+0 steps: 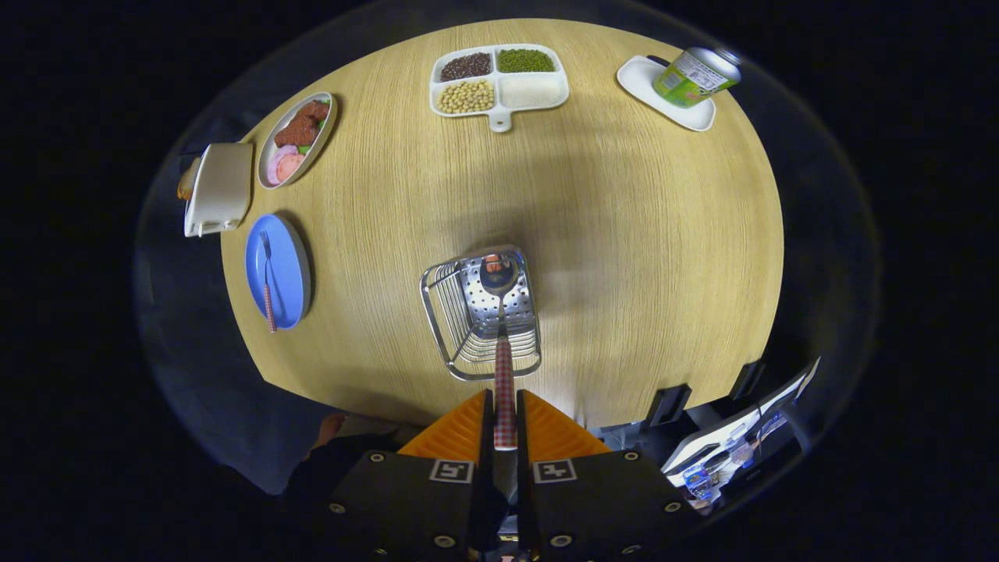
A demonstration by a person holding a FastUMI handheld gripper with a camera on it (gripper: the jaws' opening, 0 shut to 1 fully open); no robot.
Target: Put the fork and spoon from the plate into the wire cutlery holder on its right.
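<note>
Wooden table (624, 234), spoon (503, 367) between closed fingers (468, 429) above holder (480, 320)

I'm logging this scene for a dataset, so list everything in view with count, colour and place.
spoon: 1, checked red-and-white handle, held between the fingers, bowl down inside the holder
wire cutlery holder: 1, silver, on the table just ahead of the fingers
fork: 1, checked handle, lying on the blue plate
blue plate: 1, blue, left of the holder
table: 1, light wood, round
divided tray: 1, white, four compartments of grains and beans, far side
oval dish: 1, white, with food, beyond the blue plate
toaster: 1, cream, beside the oval dish
can: 1, green, on a white tray, far right
tool: 1, shut on the spoon handle
</note>
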